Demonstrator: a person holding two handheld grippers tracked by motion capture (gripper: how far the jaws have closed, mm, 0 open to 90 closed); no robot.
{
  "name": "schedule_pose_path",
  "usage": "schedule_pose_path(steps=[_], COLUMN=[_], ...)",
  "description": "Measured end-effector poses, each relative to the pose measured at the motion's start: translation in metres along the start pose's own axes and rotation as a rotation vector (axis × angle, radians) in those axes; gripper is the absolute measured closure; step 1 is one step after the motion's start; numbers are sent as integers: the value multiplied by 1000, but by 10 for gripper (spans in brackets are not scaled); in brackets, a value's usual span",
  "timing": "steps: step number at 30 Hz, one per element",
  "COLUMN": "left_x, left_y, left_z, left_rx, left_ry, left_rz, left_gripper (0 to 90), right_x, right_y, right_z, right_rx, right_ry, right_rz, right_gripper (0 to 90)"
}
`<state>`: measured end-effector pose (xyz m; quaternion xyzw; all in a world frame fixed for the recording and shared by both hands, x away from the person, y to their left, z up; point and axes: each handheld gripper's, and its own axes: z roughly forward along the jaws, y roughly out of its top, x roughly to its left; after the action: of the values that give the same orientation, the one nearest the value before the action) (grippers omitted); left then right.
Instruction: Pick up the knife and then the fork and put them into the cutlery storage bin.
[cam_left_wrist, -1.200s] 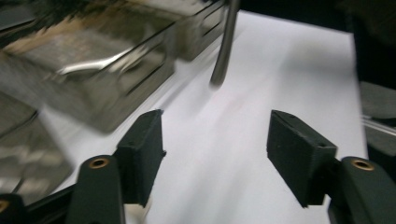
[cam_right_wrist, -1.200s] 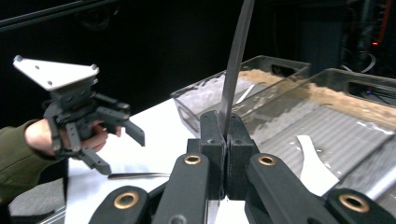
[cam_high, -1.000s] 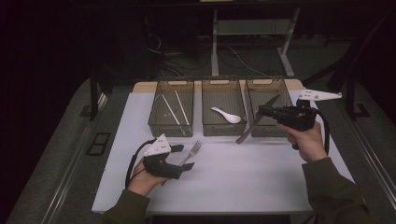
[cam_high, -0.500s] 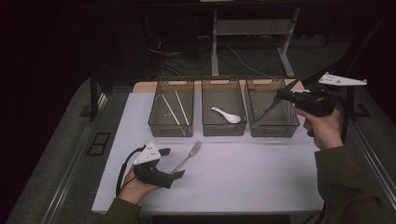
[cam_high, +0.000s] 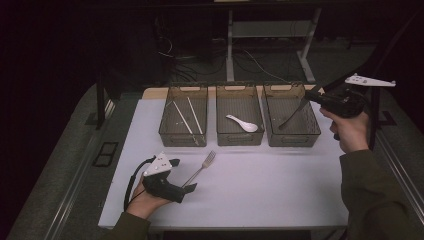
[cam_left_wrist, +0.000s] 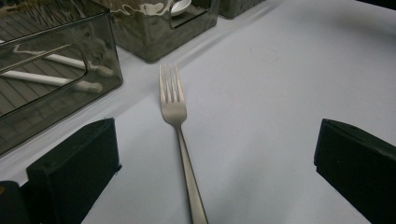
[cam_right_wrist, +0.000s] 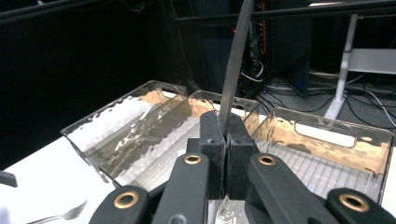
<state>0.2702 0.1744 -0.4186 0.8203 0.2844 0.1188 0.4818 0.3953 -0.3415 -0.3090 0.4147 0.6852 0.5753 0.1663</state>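
A silver fork (cam_high: 202, 167) lies on the white table, tines pointing at the bins. My left gripper (cam_high: 187, 187) rests at the near left, open, its jaws either side of the fork (cam_left_wrist: 173, 100) handle without touching it; the left gripper (cam_left_wrist: 219, 144) shows a wide gap. My right gripper (cam_high: 311, 96) hangs in the air at the far right, shut on the handle of a knife (cam_high: 292, 114), whose blade slants down into the right bin (cam_high: 292, 140). In the right gripper view the knife (cam_right_wrist: 236, 56) rises straight out of the closed right gripper (cam_right_wrist: 225, 126).
Three smoky clear bins stand in a row at the table's back. The left bin (cam_high: 165, 135) holds chopsticks (cam_high: 187, 117), the middle bin (cam_high: 240, 140) a white spoon (cam_high: 242, 123). Dark floor and table legs lie beyond the far edge.
My right gripper has lifted up and to the right with the knife. The left gripper has slid back toward the near edge along the fork's handle.
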Motion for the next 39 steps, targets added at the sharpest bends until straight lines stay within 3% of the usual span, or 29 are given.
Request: schedule_pose_path(steps=[8, 17, 24, 28, 39], left_x=[-1, 0, 0, 1, 1], left_y=[1, 1, 1, 1, 1], left_z=[0, 0, 1, -1, -3], left_rx=[-4, -4, -4, -9, -13], left_ry=[-4, -10, -18, -19, -26], left_rz=[-1, 2, 1, 1, -3], left_gripper=[0, 0, 0, 0, 0], right_x=[-9, -25, -34, -35, -31], right_y=[-4, 2, 10, 17, 12], right_z=[19, 58, 85, 107, 127], right_rx=[10, 36, 49, 64, 76], right_ry=[-64, -167, -202, -229, -238], right_rz=[6, -23, -24, -51, -75], right_gripper=[883, 883, 883, 883, 882])
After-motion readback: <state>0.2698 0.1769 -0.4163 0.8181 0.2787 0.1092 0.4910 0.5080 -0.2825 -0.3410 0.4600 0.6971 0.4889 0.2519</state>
